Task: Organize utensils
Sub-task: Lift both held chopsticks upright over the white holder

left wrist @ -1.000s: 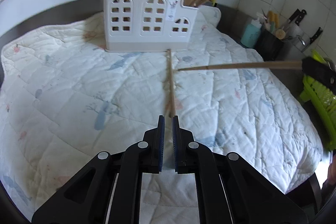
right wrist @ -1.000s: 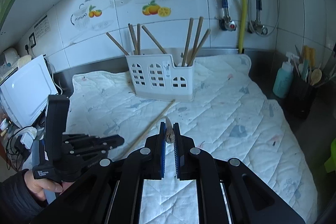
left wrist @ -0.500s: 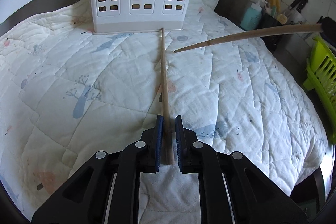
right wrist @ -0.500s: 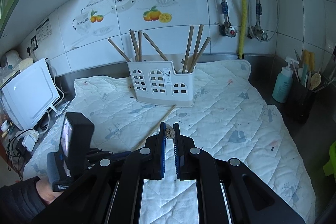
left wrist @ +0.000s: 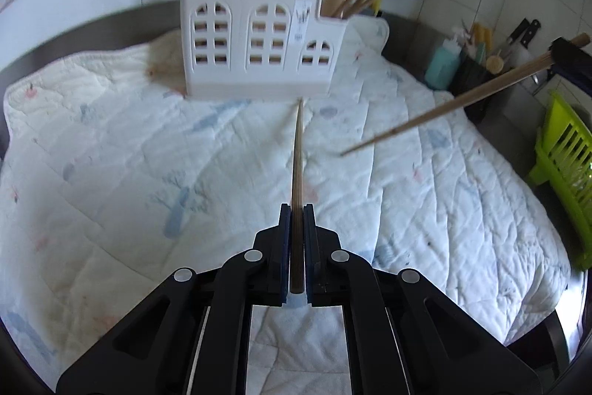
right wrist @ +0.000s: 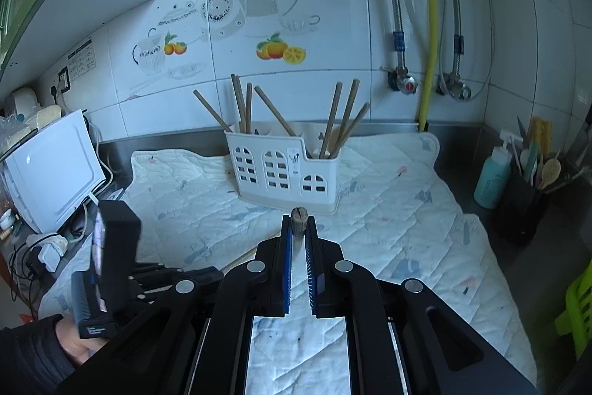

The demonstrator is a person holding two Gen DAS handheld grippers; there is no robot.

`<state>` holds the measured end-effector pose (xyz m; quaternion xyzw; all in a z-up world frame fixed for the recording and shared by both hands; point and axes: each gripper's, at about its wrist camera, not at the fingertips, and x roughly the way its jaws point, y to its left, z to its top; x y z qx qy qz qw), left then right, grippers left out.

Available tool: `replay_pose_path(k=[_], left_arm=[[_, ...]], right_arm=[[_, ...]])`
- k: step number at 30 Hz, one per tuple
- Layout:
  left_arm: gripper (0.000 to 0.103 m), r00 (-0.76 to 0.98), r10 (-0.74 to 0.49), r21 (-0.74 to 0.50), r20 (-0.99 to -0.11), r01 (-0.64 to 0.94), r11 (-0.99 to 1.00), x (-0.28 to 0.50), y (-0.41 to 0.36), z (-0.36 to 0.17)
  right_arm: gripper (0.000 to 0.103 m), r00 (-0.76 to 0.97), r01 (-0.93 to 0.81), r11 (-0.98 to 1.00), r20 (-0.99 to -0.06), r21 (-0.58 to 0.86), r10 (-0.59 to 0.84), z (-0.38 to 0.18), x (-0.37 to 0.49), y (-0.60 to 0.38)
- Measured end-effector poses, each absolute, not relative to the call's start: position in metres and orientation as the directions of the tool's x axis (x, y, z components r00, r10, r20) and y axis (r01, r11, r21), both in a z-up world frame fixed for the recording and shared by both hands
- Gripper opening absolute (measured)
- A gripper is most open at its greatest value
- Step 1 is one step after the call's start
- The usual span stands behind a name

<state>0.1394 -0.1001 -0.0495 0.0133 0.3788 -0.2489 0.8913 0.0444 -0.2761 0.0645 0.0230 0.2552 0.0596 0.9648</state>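
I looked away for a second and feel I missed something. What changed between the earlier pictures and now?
The left claw took hold of the chopstick that lay loose on the quilted cloth; a second ago it hung short of it with nothing between its pads. The right claw kept its own chopstick and raised it. The white holder and the sticks in it stayed put.

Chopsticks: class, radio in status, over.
Left gripper shut on a chopstick. Right gripper shut on another chopstick. White holder ahead, path open.
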Motion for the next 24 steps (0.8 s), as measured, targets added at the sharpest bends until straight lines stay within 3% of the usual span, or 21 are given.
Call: replay_pose_path(k=[11,24], left_arm=[[0.005,0.692,-0.435,-0.130,-0.576,0.448,0.884,0.156,-0.082,0.007],[0.005,0.723,-0.425,-0.059,-0.545,0.473,0.879,0.181,-0.084,0.058]], right_arm=[[0.007,0.876,-0.160,0.986,-0.452,0.053,0.167,0.110,0.068,-0.275],[0.007,0.897,-0.177,0.983,-0.405,0.044,0.179,0.172,0.129,-0.287]])
